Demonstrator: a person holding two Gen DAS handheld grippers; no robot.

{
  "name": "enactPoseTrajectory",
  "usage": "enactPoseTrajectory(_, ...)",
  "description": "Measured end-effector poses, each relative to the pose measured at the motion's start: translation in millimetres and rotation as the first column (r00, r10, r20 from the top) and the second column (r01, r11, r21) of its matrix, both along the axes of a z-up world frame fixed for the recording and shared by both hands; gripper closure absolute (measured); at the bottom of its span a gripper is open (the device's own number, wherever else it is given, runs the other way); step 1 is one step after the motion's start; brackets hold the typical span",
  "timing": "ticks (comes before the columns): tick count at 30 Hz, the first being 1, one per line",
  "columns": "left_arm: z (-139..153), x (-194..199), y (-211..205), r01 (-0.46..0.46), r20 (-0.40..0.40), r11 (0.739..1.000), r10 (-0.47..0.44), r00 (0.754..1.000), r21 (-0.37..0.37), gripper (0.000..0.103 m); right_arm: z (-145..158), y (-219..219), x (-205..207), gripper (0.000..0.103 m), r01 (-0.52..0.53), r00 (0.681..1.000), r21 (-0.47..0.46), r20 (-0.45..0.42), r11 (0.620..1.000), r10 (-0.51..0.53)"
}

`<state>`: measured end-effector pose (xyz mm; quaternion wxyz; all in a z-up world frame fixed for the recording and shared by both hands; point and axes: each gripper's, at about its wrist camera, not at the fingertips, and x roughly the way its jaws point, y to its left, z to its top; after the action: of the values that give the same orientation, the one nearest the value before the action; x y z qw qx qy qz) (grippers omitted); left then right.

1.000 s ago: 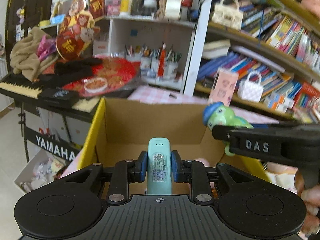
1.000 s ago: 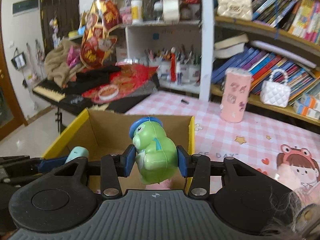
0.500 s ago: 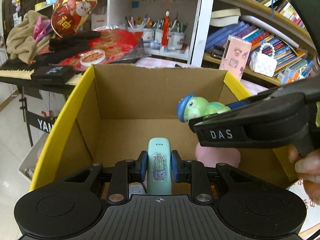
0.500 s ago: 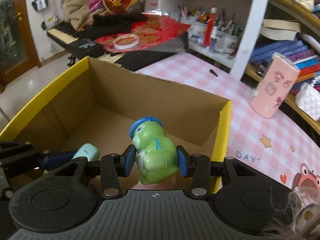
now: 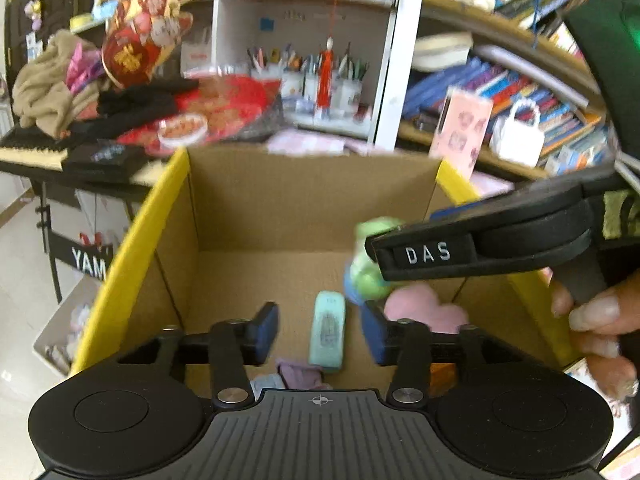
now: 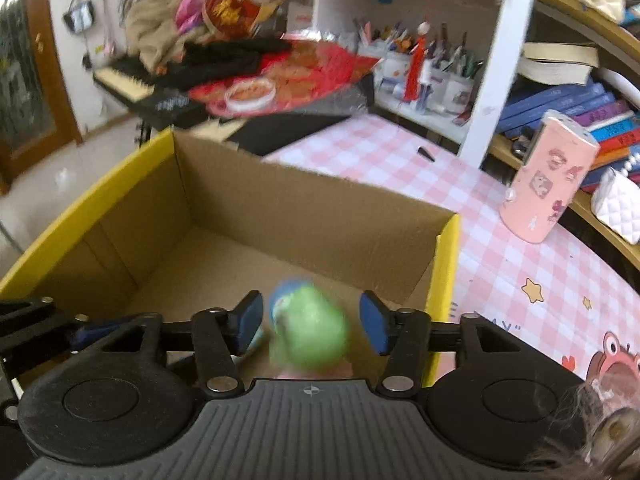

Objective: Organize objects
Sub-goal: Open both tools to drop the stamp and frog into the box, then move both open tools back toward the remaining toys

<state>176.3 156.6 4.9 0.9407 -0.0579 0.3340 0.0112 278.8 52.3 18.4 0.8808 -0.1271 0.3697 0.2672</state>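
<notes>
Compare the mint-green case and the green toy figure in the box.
The mint-green case is a slim, flat, rounded bar; the green toy figure is bulbous with a blue cap. The case shows sharp with a printed sticker; the figure is motion-blurred. Both sit loose between open tongs, the left tongs and the right tongs, over the cardboard box.

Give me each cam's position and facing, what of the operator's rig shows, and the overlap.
Left wrist: on the left hand-held gripper, angled down into the cardboard box; its open jaws, the right hand-held gripper and fingers show.
Right wrist: on the right hand-held gripper, facing down into the box; own open jaws show.
Shared: box, green toy, teal case, pink cylinder.
</notes>
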Motion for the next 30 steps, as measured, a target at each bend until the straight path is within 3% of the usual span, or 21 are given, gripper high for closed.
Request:
enactPoseTrajectory(8,34,-30,6,-0.027,0.121,1.000,0.028,0.992,-0.007,0.043,35,-27,-35,0.050,0.101,0.989,0.133,0.098,0.986,-0.115)
enactPoseTrajectory(12,54,-59,5,-0.036,0.201,0.998,0.026,0.979,0.046,0.029,51,-46,-68,0.047,0.168,0.966,0.179,0.168,0.969,-0.199)
enactPoseTrajectory(15,61,-83,6,-0.041,0.230,0.996,0.023,0.973,0.075,0.026,55,-61,-99,0.047,0.205,0.950,0.195,0.195,0.959,-0.243)
enactPoseTrajectory(21,50,-121,12,-0.066,0.184,0.996,0.055,0.981,0.054,0.022,39,-75,-153,0.048,0.291,0.939,0.194,0.131,0.937,-0.318)
enactPoseTrajectory(25,36,-144,15,-0.082,0.120,0.996,0.078,0.990,0.029,0.022,15,-62,-185,0.051,0.300,0.945,0.103,0.106,0.948,-0.310)
enactPoseTrajectory(30,27,-172,12,-0.098,0.077,0.995,0.097,0.992,0.001,0.022,-1,-54,-224,0.051,0.285,0.951,0.071,0.098,0.956,-0.292)
